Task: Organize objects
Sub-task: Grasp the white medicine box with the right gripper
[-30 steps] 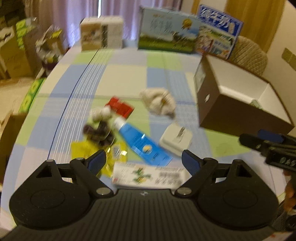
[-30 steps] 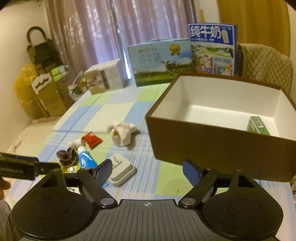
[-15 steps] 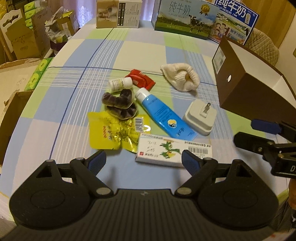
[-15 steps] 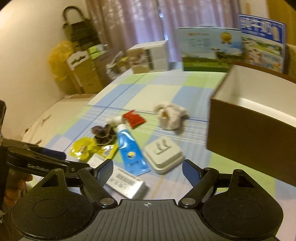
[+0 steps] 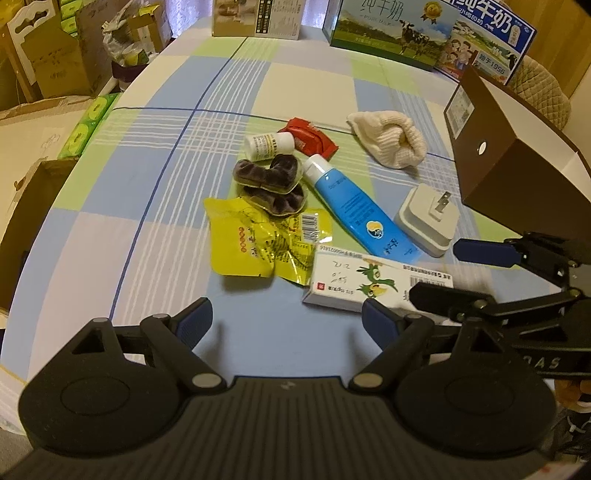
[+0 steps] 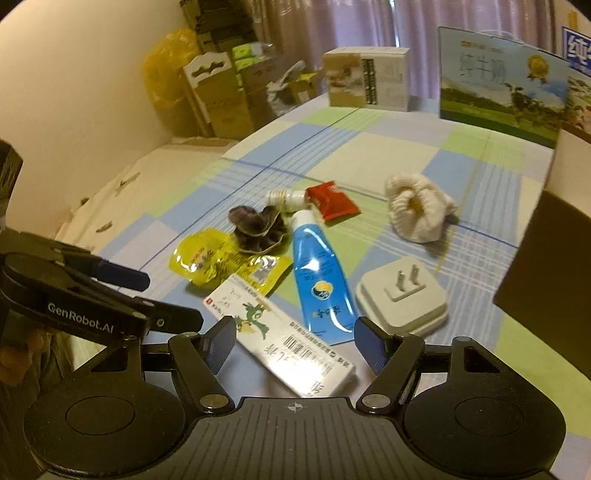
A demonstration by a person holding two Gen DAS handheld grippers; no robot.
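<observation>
A white medicine box (image 6: pixel 280 339) lies at the near edge of the clutter, and my right gripper (image 6: pixel 295 343) stands open with a finger on either side of it. Beyond it are a blue tube (image 6: pixel 319 277), a white plug adapter (image 6: pixel 402 299), a yellow packet (image 6: pixel 210 262), a dark scrunchie (image 6: pixel 258 225), a small white bottle (image 6: pixel 286 197), a red packet (image 6: pixel 332 201) and a cream knitted bundle (image 6: pixel 417 210). My left gripper (image 5: pixel 286 325) is open over bare cloth, just left of the medicine box (image 5: pixel 369 284). The brown box (image 5: pixel 509 173) stands at the right.
The checked tablecloth (image 5: pixel 303 85) covers the table. Milk cartons (image 5: pixel 399 29) and a beige carton (image 5: pixel 255 18) stand along the far edge. Cardboard boxes (image 5: pixel 48 62) are stacked on the floor at the left. A quilted chair (image 5: pixel 543 96) is behind the brown box.
My right gripper has swung left from the brown box and come down around the medicine box. My left gripper has come closer to the clutter and tilted down.
</observation>
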